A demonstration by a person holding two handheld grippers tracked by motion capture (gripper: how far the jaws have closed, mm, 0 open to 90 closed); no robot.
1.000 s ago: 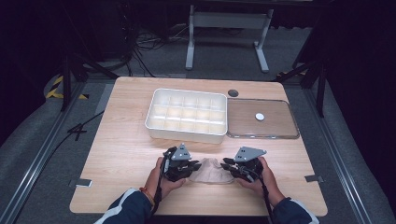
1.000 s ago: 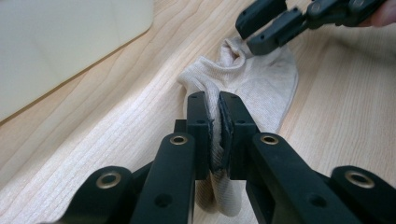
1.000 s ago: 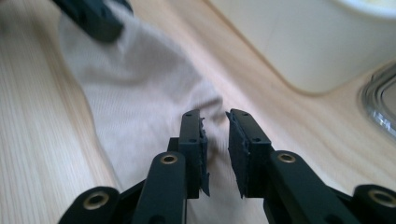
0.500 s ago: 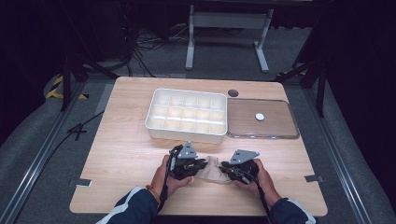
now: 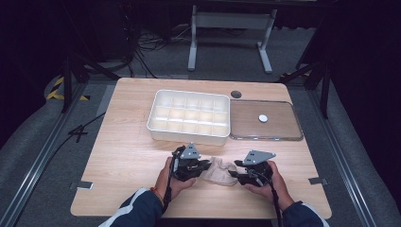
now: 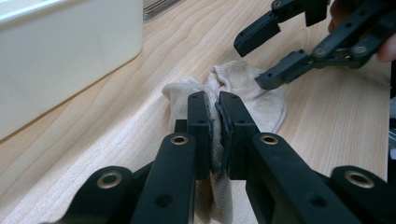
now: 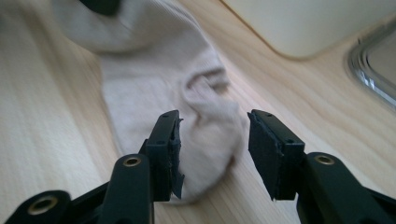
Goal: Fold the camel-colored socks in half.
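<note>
The work in hand is the handling of a beige sock, which lies on the counter just in front of the white compartment tray, between the two tools.

Left tool: in its own view the jaws stand together, clamped on a fold of the sock's fabric at the end nearer that hand. The grip looks secure.

Right tool: its jaws stand apart and have just been opening. In the right gripper view the far end of the sock lies between and ahead of the pads, which do not press on it. Nothing is held on this side.

Beside the tray, to its right, rests a clear lid, untouched.

Judgement: the step is one of arranging or folding the sock, with one end anchored and the other end released or about to be regripped. The next move calls for the right tool to settle over a chosen edge of the fabric and close on it squarely, while the left tool keeps its clamp so the sock does not drag across the counter.
</note>
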